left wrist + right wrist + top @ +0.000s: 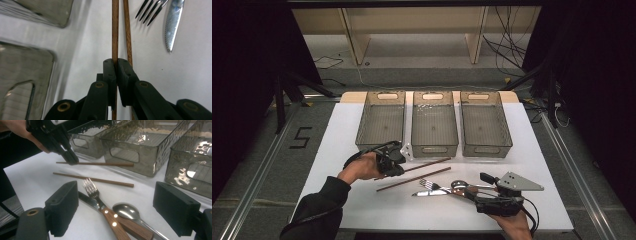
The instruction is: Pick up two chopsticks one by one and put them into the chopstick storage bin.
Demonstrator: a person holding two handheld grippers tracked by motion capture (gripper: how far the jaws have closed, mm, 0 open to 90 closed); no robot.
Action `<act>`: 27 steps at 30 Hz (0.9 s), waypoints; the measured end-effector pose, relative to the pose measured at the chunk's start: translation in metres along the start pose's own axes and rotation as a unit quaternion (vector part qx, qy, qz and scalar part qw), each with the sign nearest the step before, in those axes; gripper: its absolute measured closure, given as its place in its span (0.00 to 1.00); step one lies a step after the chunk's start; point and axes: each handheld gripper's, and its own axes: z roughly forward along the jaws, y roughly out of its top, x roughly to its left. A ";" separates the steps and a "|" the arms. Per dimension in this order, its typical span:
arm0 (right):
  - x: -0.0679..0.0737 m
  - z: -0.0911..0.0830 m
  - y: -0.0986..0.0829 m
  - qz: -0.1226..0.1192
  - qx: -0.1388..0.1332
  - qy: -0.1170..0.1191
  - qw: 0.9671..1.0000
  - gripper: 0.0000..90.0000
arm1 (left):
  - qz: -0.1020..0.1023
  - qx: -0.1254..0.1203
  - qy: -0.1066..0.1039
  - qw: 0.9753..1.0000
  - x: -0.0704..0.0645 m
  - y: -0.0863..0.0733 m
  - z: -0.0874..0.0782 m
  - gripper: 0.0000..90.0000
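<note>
Far edge of bench: three bins side by side.
Before the bins: two chopsticks, roughly parallel, one behind the other.
Nearest, right of centre: fork, knife, spoon lying together.

Even overhead light falls on the white bench, while the room around it is dark. Shadows under the chopsticks are short and soft. The clear bins throw bright rippled glare in the right gripper view. In both gripper views the near black fingers are soft and oversized.
</note>
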 end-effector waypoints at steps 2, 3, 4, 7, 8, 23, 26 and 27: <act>0.000 0.000 0.000 -0.001 -0.001 0.000 1.000 0.24 | -0.008 -0.012 0.002 1.000 0.001 0.000 -0.007 0.94; 0.000 0.000 0.000 -0.002 -0.004 0.001 1.000 0.23 | -0.019 -0.025 0.005 1.000 0.001 0.000 -0.013 0.94; 0.000 0.000 0.000 -0.002 -0.004 0.001 1.000 0.23 | -0.022 -0.031 0.006 0.999 0.002 0.000 -0.017 0.94; 0.000 0.000 0.000 -0.002 -0.004 0.002 1.000 0.23 | -0.041 -0.048 0.020 0.998 0.007 -0.001 -0.030 0.94; 0.000 0.000 0.000 -0.002 -0.005 0.001 1.000 0.23 | -0.046 -0.051 0.023 0.997 0.011 -0.001 -0.036 0.94; 0.000 -0.001 0.000 -0.002 -0.005 0.003 1.000 0.23 | -0.154 -0.100 0.070 0.981 0.054 -0.015 -0.069 0.94; 0.000 -0.001 0.000 -0.001 -0.005 0.003 1.000 0.23 | -0.170 -0.101 0.083 0.977 0.064 -0.016 -0.074 0.94; 0.000 0.000 0.000 -0.002 -0.005 0.003 1.000 0.23 | -0.175 -0.103 0.085 0.976 0.067 -0.017 -0.075 0.94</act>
